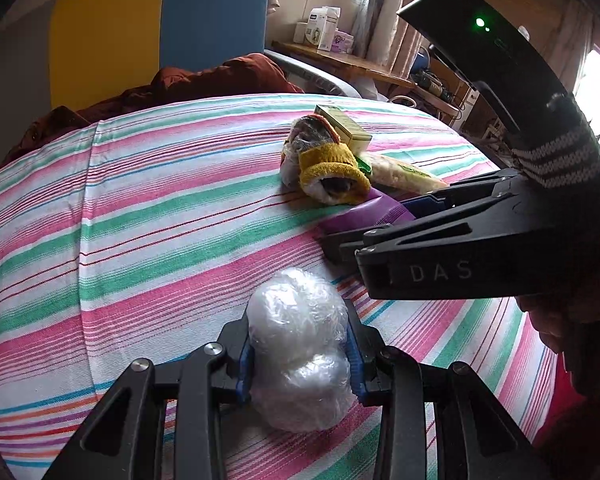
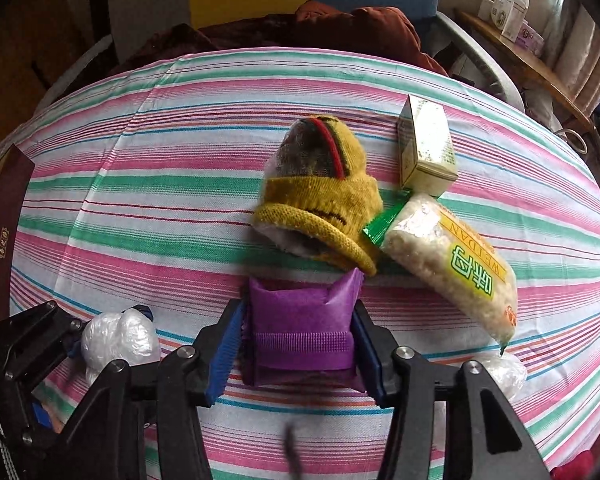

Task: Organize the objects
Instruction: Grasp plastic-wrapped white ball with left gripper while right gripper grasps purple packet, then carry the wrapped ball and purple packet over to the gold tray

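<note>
My left gripper (image 1: 298, 354) is shut on a crumpled clear plastic bundle (image 1: 300, 344) just above the striped bedsheet (image 1: 140, 208); the bundle also shows in the right wrist view (image 2: 118, 338). My right gripper (image 2: 298, 344) is shut on a purple packet (image 2: 302, 332), seen from the left wrist as a purple edge (image 1: 360, 216). Beyond the packet lie a yellow knitted sock bundle (image 2: 320, 200), a yellow-green bag of rice (image 2: 448, 256) and a small pale box (image 2: 426, 146), close together. The same pile shows in the left wrist view (image 1: 332, 160).
A dark red blanket (image 2: 340, 28) lies at the bed's far end before a yellow and blue headboard (image 1: 160, 28). A wooden shelf with cartons (image 1: 328, 36) stands at the back right. A dark brown box (image 2: 4, 232) lies at the left edge. Another clear plastic lump (image 2: 504, 372) lies right.
</note>
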`<state>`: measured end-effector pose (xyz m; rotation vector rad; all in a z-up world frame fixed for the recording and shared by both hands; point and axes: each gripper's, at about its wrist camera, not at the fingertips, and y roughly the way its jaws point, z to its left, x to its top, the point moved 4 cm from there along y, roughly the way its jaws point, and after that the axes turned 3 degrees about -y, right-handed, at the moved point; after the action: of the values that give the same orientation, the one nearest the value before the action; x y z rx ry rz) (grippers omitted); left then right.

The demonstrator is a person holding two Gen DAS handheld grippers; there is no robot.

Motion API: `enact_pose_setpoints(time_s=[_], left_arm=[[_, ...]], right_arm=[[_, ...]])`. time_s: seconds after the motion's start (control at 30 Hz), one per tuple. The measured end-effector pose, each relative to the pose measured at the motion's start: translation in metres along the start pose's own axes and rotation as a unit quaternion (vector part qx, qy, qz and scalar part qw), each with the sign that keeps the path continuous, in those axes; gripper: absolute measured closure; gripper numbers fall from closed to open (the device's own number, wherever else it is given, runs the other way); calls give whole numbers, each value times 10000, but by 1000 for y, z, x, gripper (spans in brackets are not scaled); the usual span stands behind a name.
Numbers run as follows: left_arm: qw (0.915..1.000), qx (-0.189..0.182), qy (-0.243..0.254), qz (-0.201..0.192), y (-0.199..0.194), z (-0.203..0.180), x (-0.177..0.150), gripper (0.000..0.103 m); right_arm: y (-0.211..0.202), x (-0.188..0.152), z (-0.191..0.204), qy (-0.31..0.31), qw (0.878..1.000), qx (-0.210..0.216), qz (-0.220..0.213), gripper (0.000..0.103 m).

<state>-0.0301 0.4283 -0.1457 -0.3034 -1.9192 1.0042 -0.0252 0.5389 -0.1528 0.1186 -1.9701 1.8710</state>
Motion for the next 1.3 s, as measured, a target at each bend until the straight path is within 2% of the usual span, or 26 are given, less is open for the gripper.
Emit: enact_pose_setpoints(time_s=[0.3, 0.7, 1.0, 1.2, 1.3], left_arm=[[9998, 151, 109, -4, 1, -3, 2, 65], [9979, 571, 290, -19, -7, -5, -4, 67], [9952, 909, 348, 25, -33, -2, -28, 67], [9945, 997, 314, 65, -53, -1, -44, 67], [9939, 1050, 332, -57, -68, -2, -45, 67]], right_arm=[[1, -1, 1, -191, 9998, -74, -25, 50], [2, -2, 5, -321, 9994, -120, -71, 52], [2, 3, 27, -546, 9983, 140, -121, 52], [-2, 0, 35, -563, 9982, 74, -169, 52], [2, 3, 32, -579, 9981, -19, -191, 52]])
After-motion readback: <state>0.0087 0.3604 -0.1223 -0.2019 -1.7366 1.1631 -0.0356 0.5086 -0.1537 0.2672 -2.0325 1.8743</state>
